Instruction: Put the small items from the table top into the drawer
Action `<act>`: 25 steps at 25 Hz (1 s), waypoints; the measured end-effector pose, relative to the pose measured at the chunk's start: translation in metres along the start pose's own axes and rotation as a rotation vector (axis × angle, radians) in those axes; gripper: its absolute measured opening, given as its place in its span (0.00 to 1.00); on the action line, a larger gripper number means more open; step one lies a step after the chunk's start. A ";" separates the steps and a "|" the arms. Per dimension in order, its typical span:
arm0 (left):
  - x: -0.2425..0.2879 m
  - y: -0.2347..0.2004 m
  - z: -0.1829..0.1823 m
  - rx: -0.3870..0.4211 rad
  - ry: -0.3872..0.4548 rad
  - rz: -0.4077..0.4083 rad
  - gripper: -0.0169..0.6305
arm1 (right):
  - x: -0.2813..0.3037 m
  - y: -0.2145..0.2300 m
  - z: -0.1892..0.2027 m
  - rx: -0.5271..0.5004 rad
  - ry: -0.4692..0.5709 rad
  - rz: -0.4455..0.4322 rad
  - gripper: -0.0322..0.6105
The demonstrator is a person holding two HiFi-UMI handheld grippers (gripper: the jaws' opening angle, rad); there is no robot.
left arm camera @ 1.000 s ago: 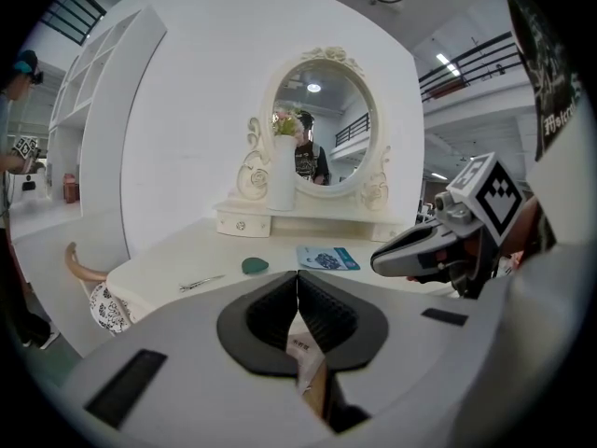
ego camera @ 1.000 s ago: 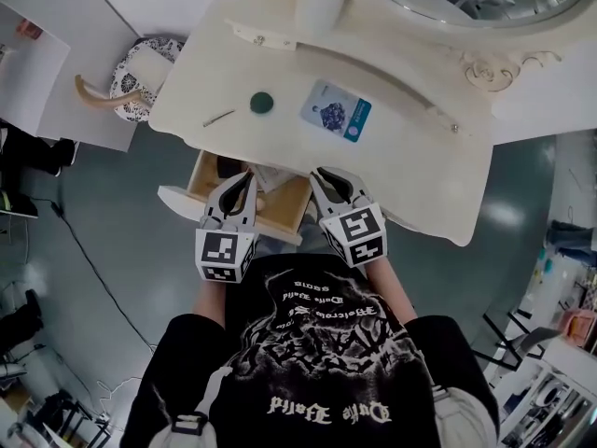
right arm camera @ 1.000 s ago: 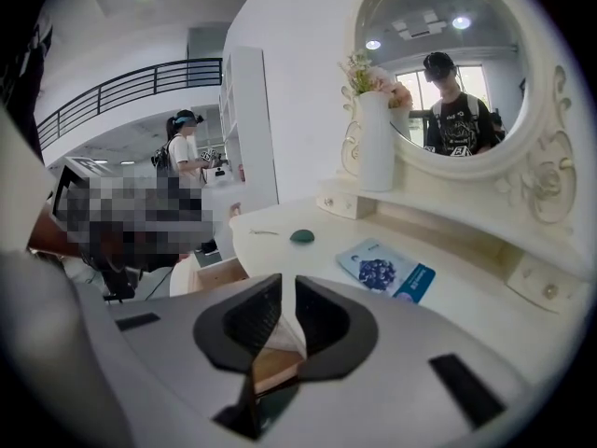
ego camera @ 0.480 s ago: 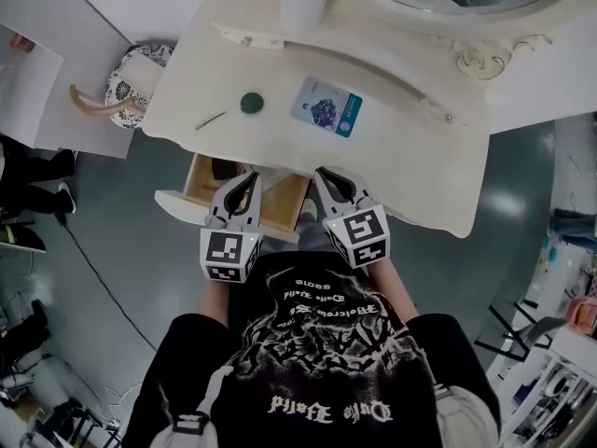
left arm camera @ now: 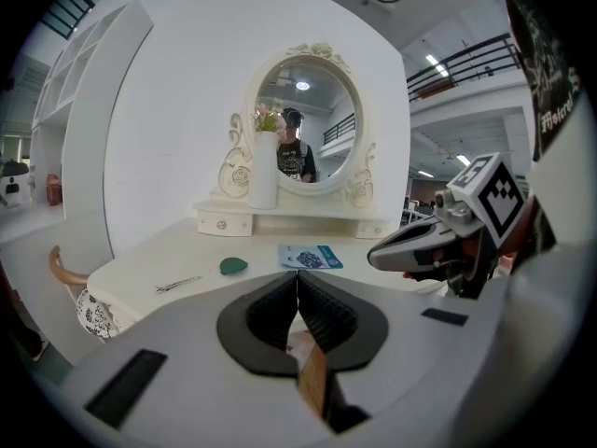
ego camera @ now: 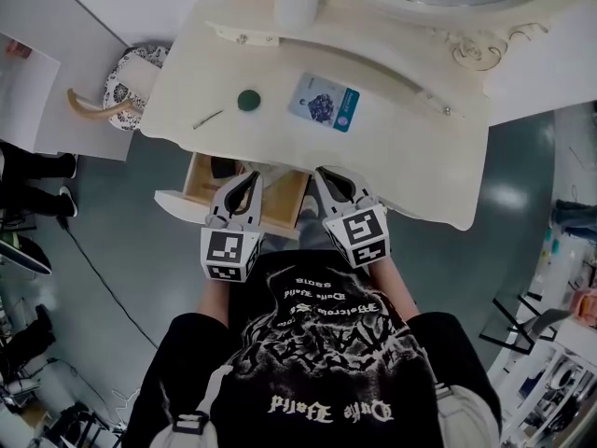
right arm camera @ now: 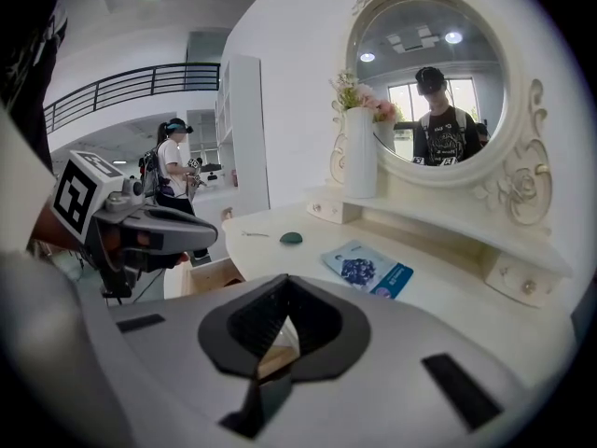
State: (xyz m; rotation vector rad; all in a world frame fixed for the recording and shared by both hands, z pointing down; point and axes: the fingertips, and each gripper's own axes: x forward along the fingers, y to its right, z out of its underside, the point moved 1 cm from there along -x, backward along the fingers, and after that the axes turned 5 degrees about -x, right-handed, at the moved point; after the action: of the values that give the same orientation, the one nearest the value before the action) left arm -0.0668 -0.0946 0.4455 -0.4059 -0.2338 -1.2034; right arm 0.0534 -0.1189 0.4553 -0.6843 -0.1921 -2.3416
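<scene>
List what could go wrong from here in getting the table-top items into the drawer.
1. The hairpin is thin and lies flat on the table; the jaws may slip off it or flick it away.
2. The packet also lies flat, so it may slide rather than lift.
3. The drawer shows only a narrow opening past the table edge; a released item could miss it and fall.

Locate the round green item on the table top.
In the head view the green disc lies on the table top, left of centre, between the hairpin to its left and the blue packet to its right, touching neither.
</scene>
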 end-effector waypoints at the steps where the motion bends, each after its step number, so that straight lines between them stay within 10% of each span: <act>1: 0.000 0.000 0.000 0.002 0.000 0.001 0.05 | 0.000 -0.001 0.000 -0.009 -0.004 0.002 0.07; 25: -0.005 -0.002 0.004 0.063 -0.011 0.028 0.05 | 0.001 -0.007 0.007 -0.038 -0.030 0.038 0.06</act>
State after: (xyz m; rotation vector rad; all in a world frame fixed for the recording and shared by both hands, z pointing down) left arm -0.0703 -0.0898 0.4474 -0.3594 -0.2743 -1.1636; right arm 0.0512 -0.1123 0.4618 -0.7362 -0.1473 -2.3046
